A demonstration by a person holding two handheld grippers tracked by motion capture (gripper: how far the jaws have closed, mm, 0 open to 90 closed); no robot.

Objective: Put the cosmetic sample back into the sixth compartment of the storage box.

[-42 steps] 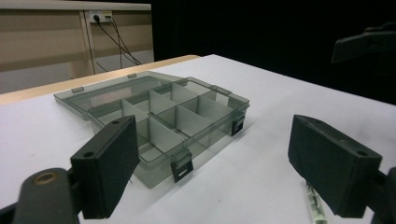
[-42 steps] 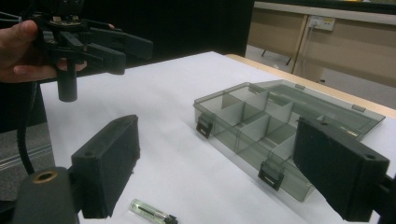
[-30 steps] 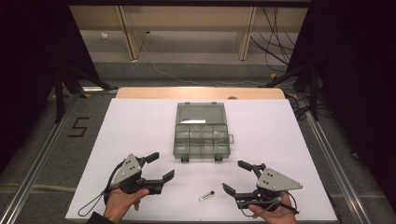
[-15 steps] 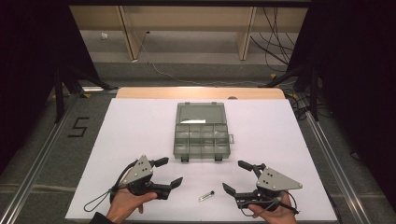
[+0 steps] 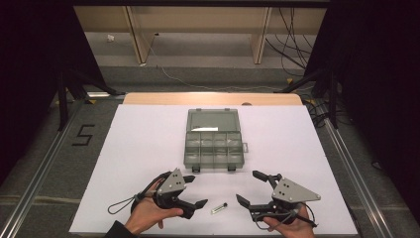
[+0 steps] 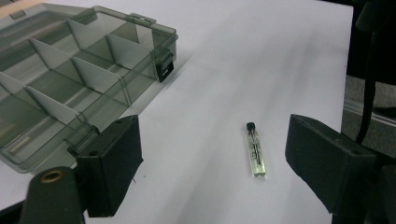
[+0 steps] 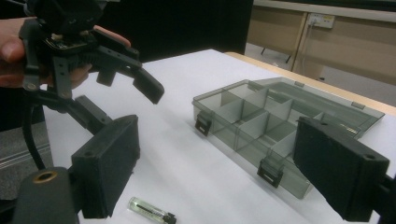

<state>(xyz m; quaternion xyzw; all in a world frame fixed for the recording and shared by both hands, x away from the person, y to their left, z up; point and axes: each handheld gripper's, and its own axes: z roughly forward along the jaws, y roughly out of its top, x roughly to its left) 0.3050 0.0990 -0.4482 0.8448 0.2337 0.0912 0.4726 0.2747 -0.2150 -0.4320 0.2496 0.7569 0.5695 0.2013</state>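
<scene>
A: Currently, the white bench (image 5: pixel 148 144) is seen bearing an opened compartment box (image 5: pixel 213 141) at centre.

B: Noted. Both the left claw (image 5: pixel 192 191) and right claw (image 5: pixel 250 187) are held released. A small vial (image 5: pixel 219 208) is lying flat between them, untouched.

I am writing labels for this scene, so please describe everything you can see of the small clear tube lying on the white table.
The tube is a small, slim vial, transparent like glass or plastic, with a black cap at one end and a thin dark piece inside. It lies flat on the white table, between the left gripper and the right gripper, nearer than the open compartment box. Nothing touches it; both grippers are open, and the left one points at it.
</scene>
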